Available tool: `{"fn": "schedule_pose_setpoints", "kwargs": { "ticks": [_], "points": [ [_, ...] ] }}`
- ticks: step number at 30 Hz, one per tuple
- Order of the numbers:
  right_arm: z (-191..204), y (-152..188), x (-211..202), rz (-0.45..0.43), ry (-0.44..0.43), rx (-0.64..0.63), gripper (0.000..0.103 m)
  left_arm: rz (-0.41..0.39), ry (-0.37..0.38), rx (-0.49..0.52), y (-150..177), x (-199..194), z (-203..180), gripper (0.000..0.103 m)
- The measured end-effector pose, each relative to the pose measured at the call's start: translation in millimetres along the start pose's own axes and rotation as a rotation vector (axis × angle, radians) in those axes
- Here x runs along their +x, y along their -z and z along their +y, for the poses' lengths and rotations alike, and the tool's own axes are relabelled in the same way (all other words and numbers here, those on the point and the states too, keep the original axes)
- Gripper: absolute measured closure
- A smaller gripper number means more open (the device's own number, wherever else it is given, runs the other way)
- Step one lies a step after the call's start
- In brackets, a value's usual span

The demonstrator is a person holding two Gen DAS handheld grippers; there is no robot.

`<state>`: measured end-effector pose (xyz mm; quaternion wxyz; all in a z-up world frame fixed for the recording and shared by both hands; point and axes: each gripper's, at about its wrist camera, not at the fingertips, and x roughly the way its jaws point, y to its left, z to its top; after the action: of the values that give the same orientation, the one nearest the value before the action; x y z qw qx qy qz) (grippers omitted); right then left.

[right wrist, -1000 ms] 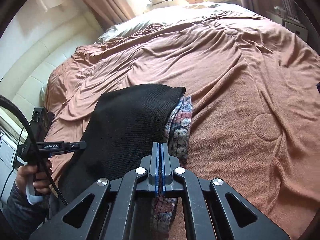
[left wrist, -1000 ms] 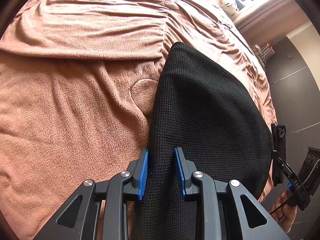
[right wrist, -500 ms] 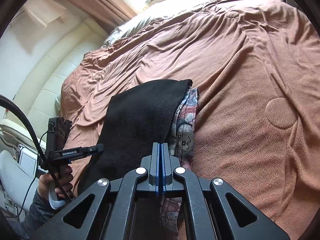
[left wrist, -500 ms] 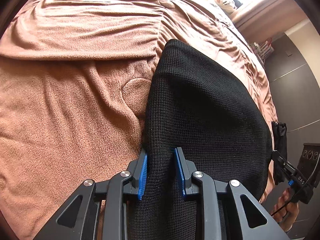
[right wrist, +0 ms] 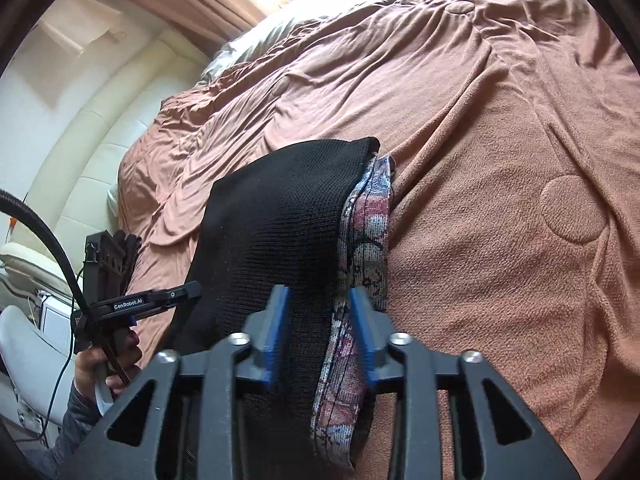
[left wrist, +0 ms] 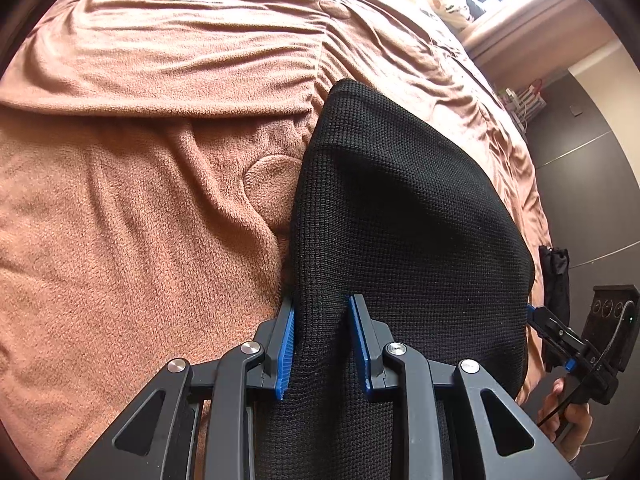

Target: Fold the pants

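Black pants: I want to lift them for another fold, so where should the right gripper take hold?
Grip the near right edge of the black pants, where the patterned lining shows. Come from the near side, fingers straddling that doubled edge: it lies raised and exposed, so both layers lift together.

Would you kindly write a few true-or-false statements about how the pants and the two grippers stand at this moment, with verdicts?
1. The black pants lie on a brown blanket. True.
2. The left gripper is empty. False: a bunch of black fabric sits pinched between its blue pads.
3. The right gripper stands open. True: its jaws have just been opening, with the fabric edge between them, no longer pressed.
4. A patterned lining shows along the pants' edge. True.
5. The pants hang over a wooden chair. False: they rest on the bed.
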<state>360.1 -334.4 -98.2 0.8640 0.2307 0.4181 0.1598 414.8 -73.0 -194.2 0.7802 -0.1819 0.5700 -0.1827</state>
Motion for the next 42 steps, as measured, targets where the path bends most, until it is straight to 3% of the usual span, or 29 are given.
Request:
{"fn": "schedule_pose_setpoints", "kwargs": {
  "ticks": [1, 6, 11, 16, 20, 42],
  "points": [
    [2.3, 1.5, -2.3, -0.011, 0.016, -0.009, 0.045, 0.0, 0.001, 0.0, 0.0, 0.0, 0.0, 0.076],
    [7.5, 5.3, 1.1, -0.008, 0.024, -0.033, 0.045, 0.001, 0.007, -0.004, 1.6, -1.3, 1.9, 0.076],
    [9.0, 1.5, 21.1, 0.027, 0.034, -0.04, 0.051, 0.002, 0.009, -0.004, 2.5, -1.2, 3.4, 0.076],
    [10.3, -2.3, 22.1, 0.012, 0.066, -0.037, 0.078, 0.005, 0.011, -0.007, 1.3, -1.2, 4.0, 0.076],
    [18.8, 1.0, 7.1, -0.016, 0.097, -0.074, 0.089, 0.006, 0.003, -0.001, 0.7, -0.7, 2.2, 0.076],
    [35.5, 13.5, -23.7, -0.019, 0.112, -0.15, 0.089, 0.003, -0.002, -0.002, 3.3, 0.7, -0.1, 0.076]
  ]
}}
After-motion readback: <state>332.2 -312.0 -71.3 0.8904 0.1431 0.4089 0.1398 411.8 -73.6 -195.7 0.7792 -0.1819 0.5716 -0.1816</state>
